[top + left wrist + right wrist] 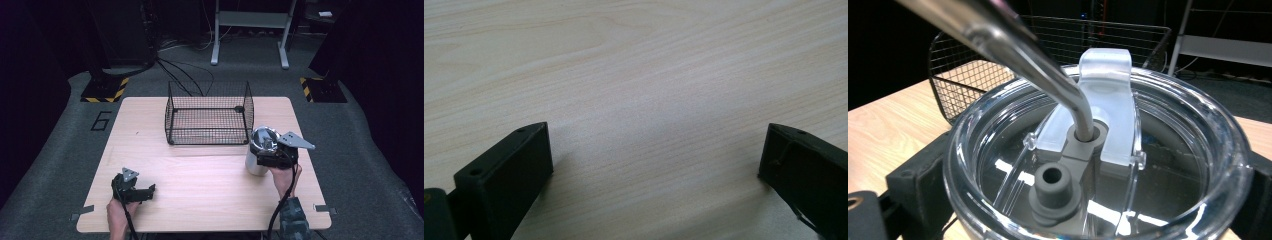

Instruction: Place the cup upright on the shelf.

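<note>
A steel tumbler (257, 155) with a clear lid (1098, 150) and a bent metal straw (1013, 45) stands upright at the table's right side. My right gripper (272, 159) is shut on the tumbler, one black jaw on each side of its upper body. In the right gripper view the straw runs through a grey grommet in the lid. My left gripper (135, 190) rests low over the near left part of the wooden table (200, 190). Its two fingers (509, 175) are spread wide, with bare wood between them.
A black wire basket (210, 117) stands at the back middle of the table, just left of and behind the tumbler; its mesh (973, 75) is close behind the lid. Cables and a white frame are on the floor beyond.
</note>
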